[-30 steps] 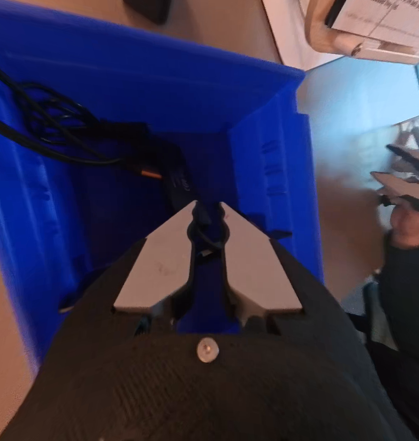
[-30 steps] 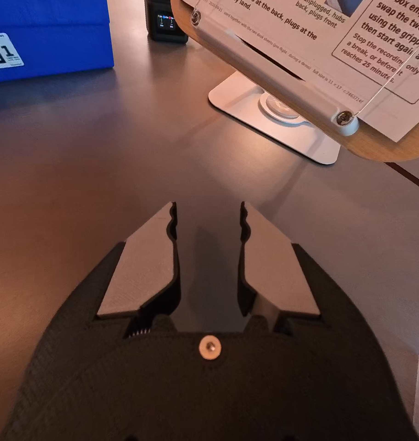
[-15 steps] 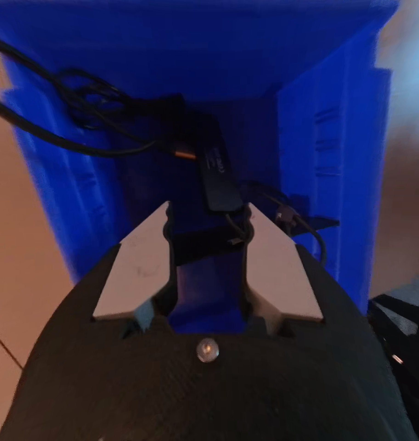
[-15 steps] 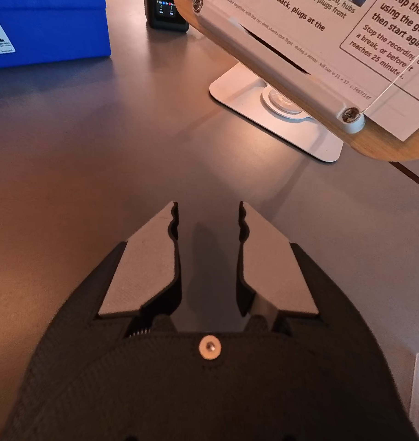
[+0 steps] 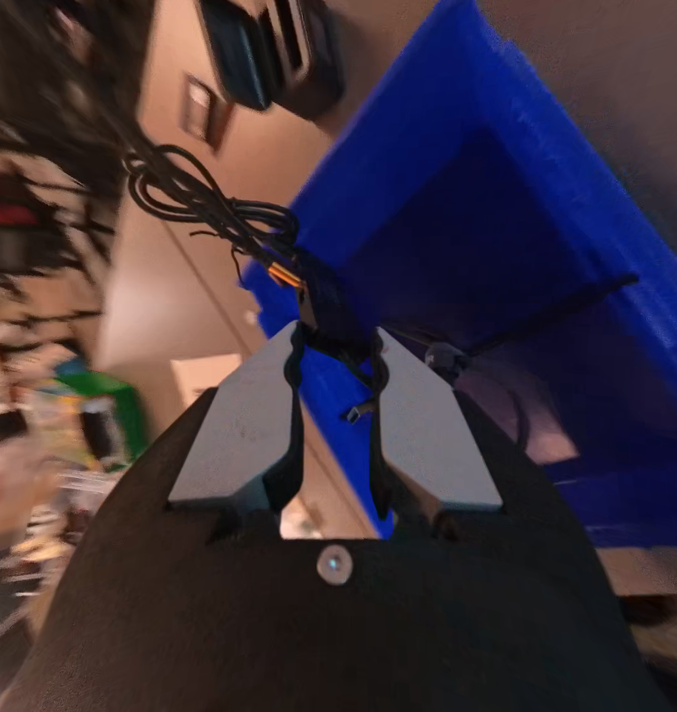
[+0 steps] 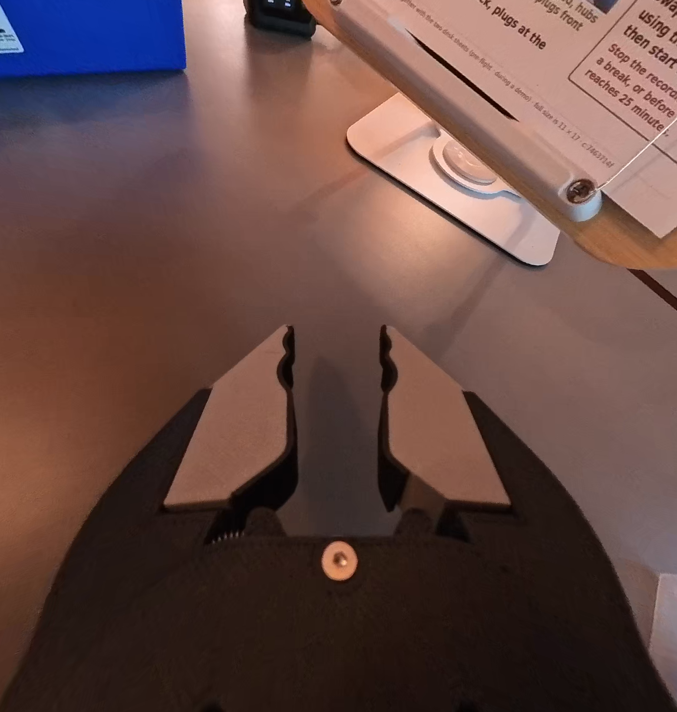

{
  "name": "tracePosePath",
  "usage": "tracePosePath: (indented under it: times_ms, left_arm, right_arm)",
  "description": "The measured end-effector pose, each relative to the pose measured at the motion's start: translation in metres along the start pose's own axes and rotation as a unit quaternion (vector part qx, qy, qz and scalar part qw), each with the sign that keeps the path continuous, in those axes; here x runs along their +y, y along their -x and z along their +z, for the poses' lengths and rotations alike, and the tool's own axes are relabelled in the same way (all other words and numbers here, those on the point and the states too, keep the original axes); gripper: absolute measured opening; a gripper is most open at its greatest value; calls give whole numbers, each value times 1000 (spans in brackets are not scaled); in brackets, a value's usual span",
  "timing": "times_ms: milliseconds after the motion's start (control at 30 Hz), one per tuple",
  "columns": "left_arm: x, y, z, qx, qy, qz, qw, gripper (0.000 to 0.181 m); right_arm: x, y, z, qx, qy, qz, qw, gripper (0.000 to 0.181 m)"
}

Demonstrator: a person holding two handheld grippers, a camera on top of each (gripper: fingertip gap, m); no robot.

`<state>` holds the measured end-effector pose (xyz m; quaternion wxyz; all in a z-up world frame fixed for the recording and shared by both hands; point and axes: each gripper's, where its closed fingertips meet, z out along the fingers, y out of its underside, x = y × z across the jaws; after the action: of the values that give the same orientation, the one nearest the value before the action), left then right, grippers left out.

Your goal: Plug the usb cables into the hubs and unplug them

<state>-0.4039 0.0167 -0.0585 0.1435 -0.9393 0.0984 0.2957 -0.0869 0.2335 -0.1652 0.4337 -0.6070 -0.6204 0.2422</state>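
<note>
While the left gripper (image 5: 337, 339) tilts over the blue bin (image 5: 522, 215), its jaws stand partly apart with the black hub (image 5: 325, 308) at their tips; the blur leaves it unclear whether they pinch it. From the hub's far end an orange-tipped plug (image 5: 285, 275) and a bundle of black cables (image 5: 198, 200) trail away from the bin, and a small loose connector (image 5: 358, 412) hangs between the fingers. Well clear of the bin (image 6: 98, 34), the right gripper (image 6: 337, 339) hovers above the table (image 6: 136, 231), jaws apart and empty, near a sign stand's white base (image 6: 445, 177).
</note>
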Motion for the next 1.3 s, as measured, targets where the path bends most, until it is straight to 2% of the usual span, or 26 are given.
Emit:
tracePosePath:
  times_ms: [67,267,367,400,500,600,700,800,833,900,933,967,1033,1100,1167,1233,1300]
  left_arm:
    - [-9,4,-20,-37,-28,49,998,33]
    - [-22,5,-64,-106,-103,99,984,32]
    - [-30,10,-79,-151,-153,123,969,32]
    - [-33,10,-79,-147,-169,117,968,32]
    - [-40,0,-69,-79,-223,48,970,32]
    - [-48,-2,-67,-17,-292,-34,956,32]
    - [-54,-6,-76,59,-363,-85,926,32]
    - [-60,-12,-95,102,-429,-84,894,31]
    - [-61,-13,-103,109,-450,-84,882,19]
    - [-63,-12,-121,117,-497,-80,856,9]
    - [-65,-15,-126,131,-507,-80,848,9]
    - [-66,-15,-126,132,-501,-84,851,9]
    - [-65,-10,-109,108,-464,-90,875,9]
    - [-59,-11,-81,119,-407,-97,901,9]
    - [-52,-14,-59,130,-365,-107,916,10]
    - [-49,-18,-51,157,-357,-128,912,10]
    - [-51,-15,-55,186,-380,-166,891,10]
  right_arm:
    - [0,1,0,0,2,-6,1000,40]
    - [1,3,0,-3,1,-12,1000,37]
    - [1,4,0,-4,2,-16,1000,36]
    - [1,5,0,-4,3,-18,1000,36]
    - [2,6,0,-3,5,-26,1000,36]
    - [2,7,-1,0,5,-32,999,36]
    - [2,8,-1,-7,3,-31,999,36]
    - [-3,12,-2,-31,-9,-13,999,37]
    - [-6,15,-2,-42,-18,-5,999,38]
    - [-14,20,-6,-69,-42,12,997,40]
    - [-17,23,-7,-80,-52,21,995,41]
    - [-18,23,-8,-87,-57,27,994,41]
    - [-16,21,-7,-84,-51,33,995,40]
    - [-14,20,-6,-80,-43,34,995,40]
    - [-13,20,-7,-78,-43,30,996,39]
    - [-13,21,-6,-80,-41,25,996,39]
    - [-13,25,-6,-86,-40,16,995,39]
